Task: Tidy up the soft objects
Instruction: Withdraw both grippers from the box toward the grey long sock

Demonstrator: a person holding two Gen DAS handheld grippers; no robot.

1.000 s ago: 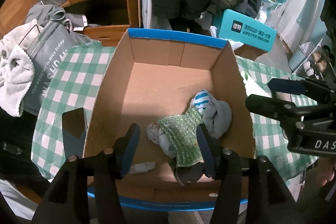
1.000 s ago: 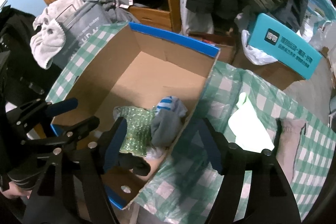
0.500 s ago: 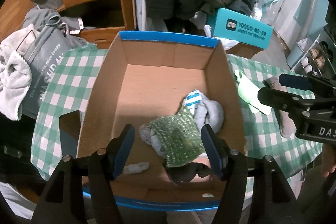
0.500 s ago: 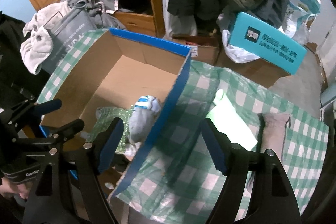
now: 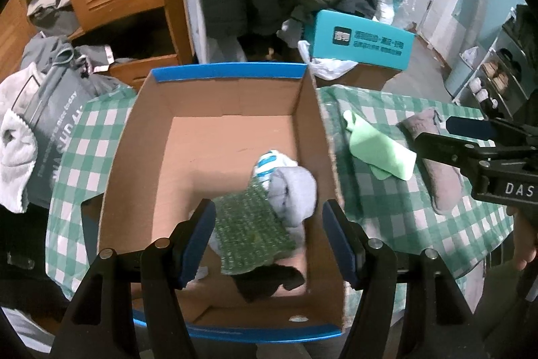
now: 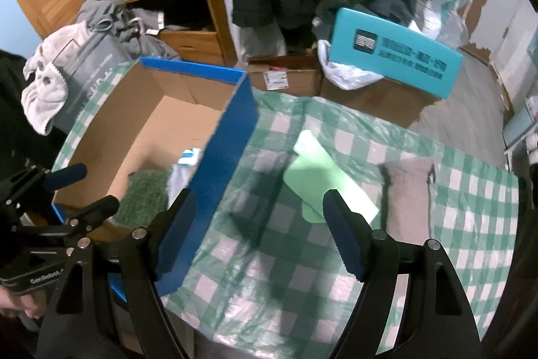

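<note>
Green cloth (image 6: 328,184) lies flat on the table, long axis slanting away, just ahead of the right gripper (image 6: 260,229), whose jaws gape empty; left gripper (image 5: 269,239), jaws opening and empty, hovers over the box (image 5: 322,137).

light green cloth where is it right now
The light green cloth lies flat on the checked tablecloth, outside the cardboard box on its right, with the grey-brown sock just beyond it in both wrist views.

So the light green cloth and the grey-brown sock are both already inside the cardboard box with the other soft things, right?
Not quite. The light green cloth and the grey-brown sock both lie outside the cardboard box, on the checked tablecloth beside it. The right wrist view shows this; the other soft things are inside.
</note>
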